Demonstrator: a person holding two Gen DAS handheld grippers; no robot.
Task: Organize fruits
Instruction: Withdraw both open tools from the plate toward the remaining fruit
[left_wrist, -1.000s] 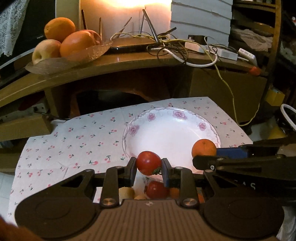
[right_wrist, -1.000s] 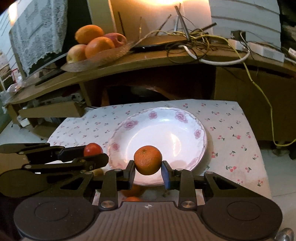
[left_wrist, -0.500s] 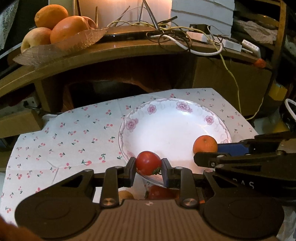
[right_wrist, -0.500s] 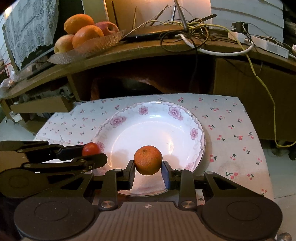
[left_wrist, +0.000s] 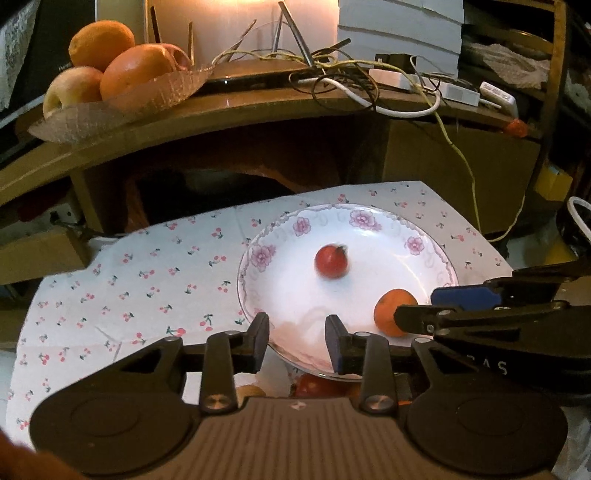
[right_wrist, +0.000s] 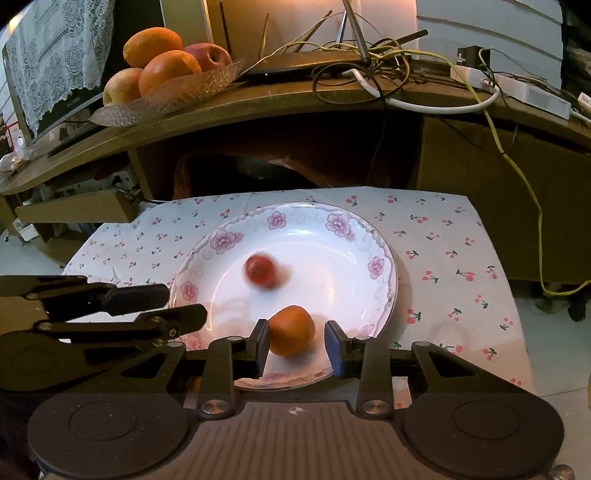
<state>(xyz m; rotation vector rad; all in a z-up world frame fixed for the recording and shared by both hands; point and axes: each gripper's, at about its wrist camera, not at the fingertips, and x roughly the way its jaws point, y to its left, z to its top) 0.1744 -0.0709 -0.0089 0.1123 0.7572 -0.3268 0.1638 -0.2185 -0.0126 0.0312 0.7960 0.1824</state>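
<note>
A white plate with pink flowers (left_wrist: 424, 254) (right_wrist: 384, 254) lies on a cherry-print cloth (left_wrist: 147, 280). A red tomato (left_wrist: 331, 261) (right_wrist: 261, 271), blurred by motion, is in the middle of the plate. A small orange (left_wrist: 391, 310) (right_wrist: 291, 330), also blurred, is on the plate's near part. My left gripper (left_wrist: 297, 341) is open and empty over the plate's near rim. My right gripper (right_wrist: 297, 347) is open, the orange loose between its fingers.
A wooden desk stands behind with a glass dish of oranges and apples (left_wrist: 122, 92) (right_wrist: 166, 88) and tangled cables (left_wrist: 369, 85). More fruit lies below the left gripper, at the plate's near edge (left_wrist: 314, 386).
Both grippers opened. The tomato left the left gripper and moved to the plate's middle. The orange dropped out of the right gripper's grasp onto the plate.
</note>
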